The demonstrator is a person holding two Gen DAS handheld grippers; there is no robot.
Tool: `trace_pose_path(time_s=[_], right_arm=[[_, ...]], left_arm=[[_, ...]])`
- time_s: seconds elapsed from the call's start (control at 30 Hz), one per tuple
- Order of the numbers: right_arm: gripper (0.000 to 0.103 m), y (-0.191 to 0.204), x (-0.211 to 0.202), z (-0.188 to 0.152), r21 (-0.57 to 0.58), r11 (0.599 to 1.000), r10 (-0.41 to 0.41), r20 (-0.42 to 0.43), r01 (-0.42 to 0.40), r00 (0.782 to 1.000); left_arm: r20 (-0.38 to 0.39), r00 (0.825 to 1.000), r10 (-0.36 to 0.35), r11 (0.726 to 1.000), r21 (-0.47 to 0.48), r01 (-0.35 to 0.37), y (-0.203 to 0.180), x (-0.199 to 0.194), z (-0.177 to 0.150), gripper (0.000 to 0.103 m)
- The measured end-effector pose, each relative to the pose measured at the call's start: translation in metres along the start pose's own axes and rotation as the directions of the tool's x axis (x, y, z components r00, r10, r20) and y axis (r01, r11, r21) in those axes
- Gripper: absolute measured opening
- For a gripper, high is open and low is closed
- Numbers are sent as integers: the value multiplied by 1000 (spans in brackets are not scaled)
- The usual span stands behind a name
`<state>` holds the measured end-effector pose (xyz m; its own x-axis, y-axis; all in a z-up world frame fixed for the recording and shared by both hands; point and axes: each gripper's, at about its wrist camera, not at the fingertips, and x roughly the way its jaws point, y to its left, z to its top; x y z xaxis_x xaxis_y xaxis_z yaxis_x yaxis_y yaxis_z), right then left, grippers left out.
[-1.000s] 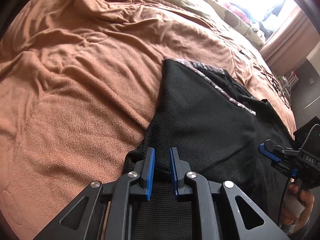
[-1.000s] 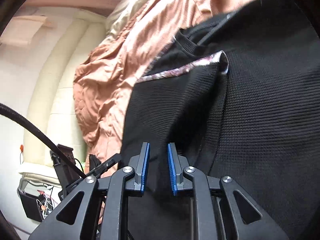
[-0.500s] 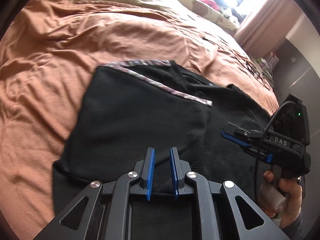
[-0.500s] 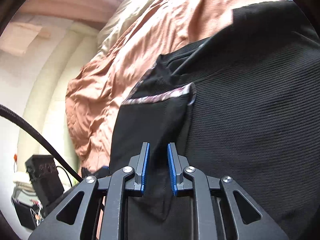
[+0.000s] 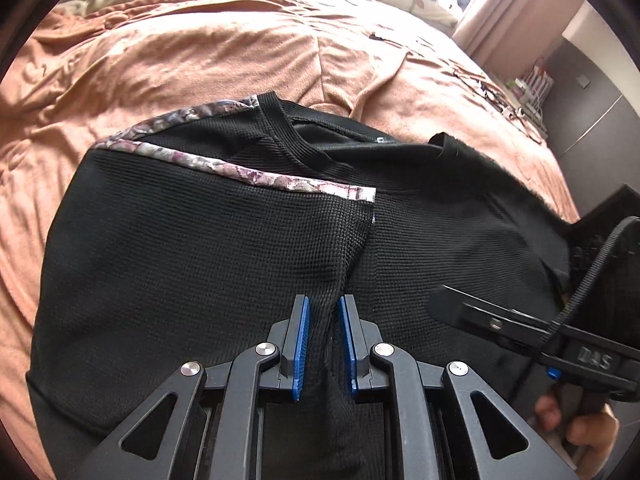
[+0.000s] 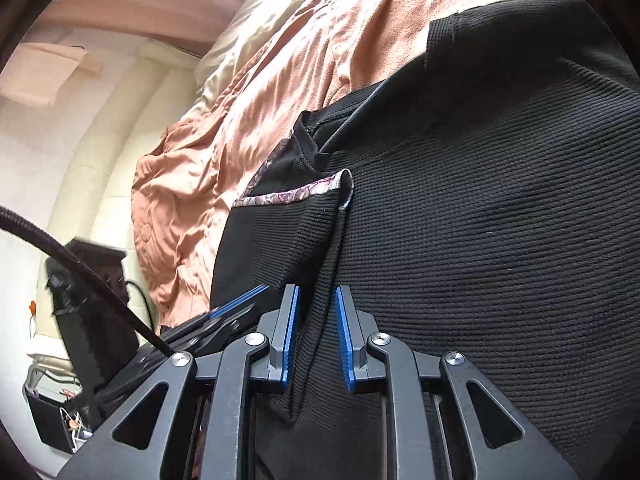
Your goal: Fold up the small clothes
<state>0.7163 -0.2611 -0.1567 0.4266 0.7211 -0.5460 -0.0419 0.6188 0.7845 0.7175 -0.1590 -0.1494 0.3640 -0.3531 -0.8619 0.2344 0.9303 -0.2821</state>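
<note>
The black knit garment (image 5: 200, 260) lies on the bed's orange blanket (image 5: 180, 52), more spread out than a second ago: its folded panel with the floral trim (image 5: 280, 178) now lies across the body, where before it stood as a steep peak. The left gripper (image 5: 323, 344) pinches a ridge of the black fabric between its blue pads, as it did earlier. The right gripper (image 6: 316, 336) likewise clamps a fold of the same garment and has drawn closer to the left one.
</note>
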Motion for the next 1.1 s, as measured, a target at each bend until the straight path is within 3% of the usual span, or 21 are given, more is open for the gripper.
trace_pose_path(time_s=[0.1,0.13,0.17,0.33,0.43,0.57,0.67,0.8,0.9,1.1], right_arm=[[16,-3,-7,-1,0,1000,1,1,-1,1000],[16,-4,-8,-1,0,1000,3,1,-3,1000],[16,-5,-9,-1,-1,1000,5,0,-5,1000],[16,3,-5,-2,-16,1000,25,-7,-25,1000],[16,7,3,-2,-21,999,32,-15,-32,999],[16,7,10,-1,-18,999,39,-21,-39,999],[16,5,13,-2,-15,999,35,-25,-35,999],[16,7,18,-3,-10,999,45,-31,-46,998],[16,10,22,-3,-6,999,52,-35,-53,998],[16,12,33,-1,10,998,65,-41,-65,997]], left_arm=[[2,1000,11,1000,-5,-11,2,6,2,16],[3,1000,-7,1000,-16,7,3,8,3,13],[5,1000,-27,999,-27,27,4,8,4,3],[20,994,-104,992,-73,105,12,4,9,3],[30,980,-198,970,-135,200,24,2,10,3],[13,962,-274,941,-200,271,36,11,8,3],[-21,981,-194,964,-189,186,36,20,6,3],[-26,987,-161,978,-141,156,31,17,4,7],[-28,995,-94,991,-95,91,25,14,4,8],[-33,995,-89,993,-75,87,27,10,0,9]])
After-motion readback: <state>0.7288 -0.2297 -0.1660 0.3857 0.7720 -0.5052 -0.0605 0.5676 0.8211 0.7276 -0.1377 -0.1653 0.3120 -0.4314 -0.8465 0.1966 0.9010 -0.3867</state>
